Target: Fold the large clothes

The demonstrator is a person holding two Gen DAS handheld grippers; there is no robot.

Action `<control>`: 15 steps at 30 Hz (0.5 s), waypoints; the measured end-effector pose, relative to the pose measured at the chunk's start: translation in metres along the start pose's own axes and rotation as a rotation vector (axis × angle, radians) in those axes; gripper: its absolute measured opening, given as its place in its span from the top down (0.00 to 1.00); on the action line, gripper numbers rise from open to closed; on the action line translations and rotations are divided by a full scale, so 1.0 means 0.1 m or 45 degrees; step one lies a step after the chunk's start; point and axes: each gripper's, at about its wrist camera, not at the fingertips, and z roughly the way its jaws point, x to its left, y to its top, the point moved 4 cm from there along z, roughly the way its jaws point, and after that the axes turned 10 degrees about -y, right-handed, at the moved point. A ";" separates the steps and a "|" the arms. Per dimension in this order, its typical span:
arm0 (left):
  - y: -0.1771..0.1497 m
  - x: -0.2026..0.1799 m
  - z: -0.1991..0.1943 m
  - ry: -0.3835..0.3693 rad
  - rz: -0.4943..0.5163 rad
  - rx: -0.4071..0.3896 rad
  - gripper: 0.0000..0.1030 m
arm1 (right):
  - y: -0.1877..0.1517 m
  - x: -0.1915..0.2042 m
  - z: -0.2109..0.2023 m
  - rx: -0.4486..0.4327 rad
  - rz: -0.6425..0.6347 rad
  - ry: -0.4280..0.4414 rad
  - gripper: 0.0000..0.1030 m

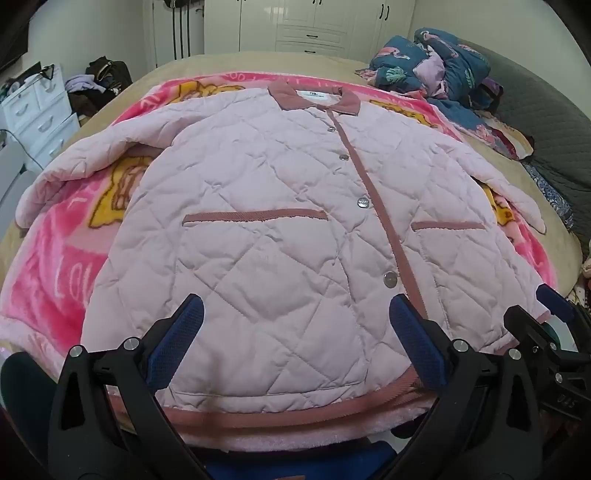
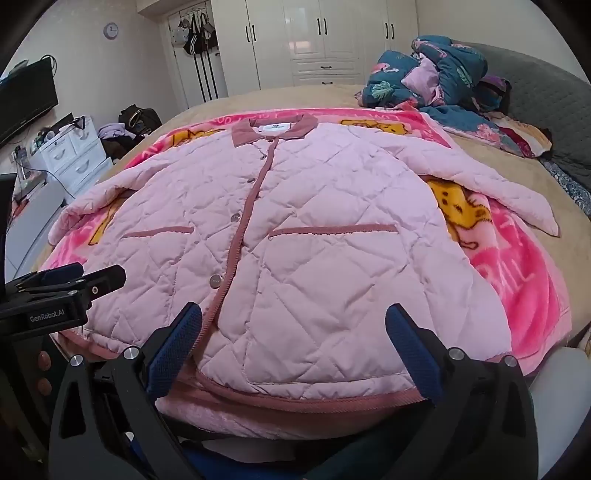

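- Left gripper (image 1: 295, 325): jaws spread wide, nothing clamped, poised over the hem of the quilted pink jacket (image 1: 280, 236).
- Right gripper (image 2: 293, 332): jaws likewise spread, empty, above the same hem.
- Jacket: laid flat, buttoned, collar far, sleeves spread, on a pink cartoon blanket (image 1: 62, 258) over the bed (image 1: 207, 62).
- Rumpled dark floral bedding (image 2: 436, 77) is heaped at the far right.
- Right view only: wall clock (image 2: 110, 30), television (image 2: 27, 99), fingertips (image 2: 45, 359) on the left gripper's handle.
- White drawer unit (image 1: 37, 110): drawers closed, contents unseen.
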 end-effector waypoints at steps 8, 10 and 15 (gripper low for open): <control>0.00 0.05 -0.02 -0.003 -0.001 -0.002 0.09 | -0.02 0.04 -0.02 -0.017 -0.024 0.008 0.04; 0.00 0.07 -0.03 -0.005 -0.004 -0.004 0.09 | 0.00 0.01 -0.05 -0.012 0.003 -0.001 0.04; 0.01 0.00 -0.02 0.015 0.004 -0.003 0.09 | 0.01 0.00 -0.04 -0.010 0.008 -0.001 0.04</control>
